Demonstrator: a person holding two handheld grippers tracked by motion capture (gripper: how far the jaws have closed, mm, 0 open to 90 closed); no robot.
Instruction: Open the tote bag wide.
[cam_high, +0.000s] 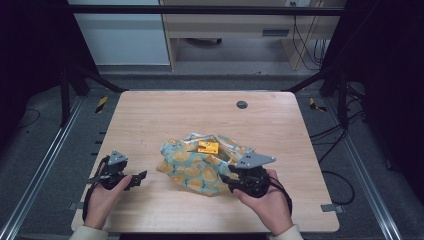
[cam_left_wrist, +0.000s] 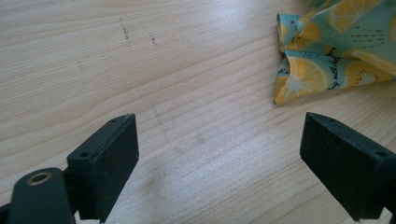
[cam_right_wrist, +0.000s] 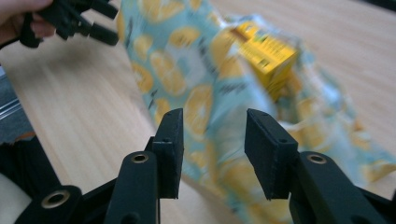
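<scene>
A teal cloth (cam_high: 192, 172) printed with orange slices lies crumpled at the table's middle, partly wrapped around a small yellow box (cam_high: 208, 147). My right gripper (cam_high: 227, 180) sits at the cloth's near right edge, its jaws partly apart. In the right gripper view the cloth (cam_right_wrist: 201, 70) and the box (cam_right_wrist: 264, 53) lie just beyond my right gripper (cam_right_wrist: 215, 116), and nothing is pressed between its pads. My left gripper (cam_high: 140, 178) rests open left of the cloth. In the left gripper view my left gripper (cam_left_wrist: 222, 123) spans bare wood, with a cloth corner (cam_left_wrist: 336, 46) at the upper right.
The wooden table (cam_high: 175, 115) has a round dark grommet (cam_high: 242, 104) near its far edge. Black frame rails run along both sides, and cables lie on the floor at the right. The person's other hand and the left gripper (cam_right_wrist: 70, 18) appear at the top left of the right gripper view.
</scene>
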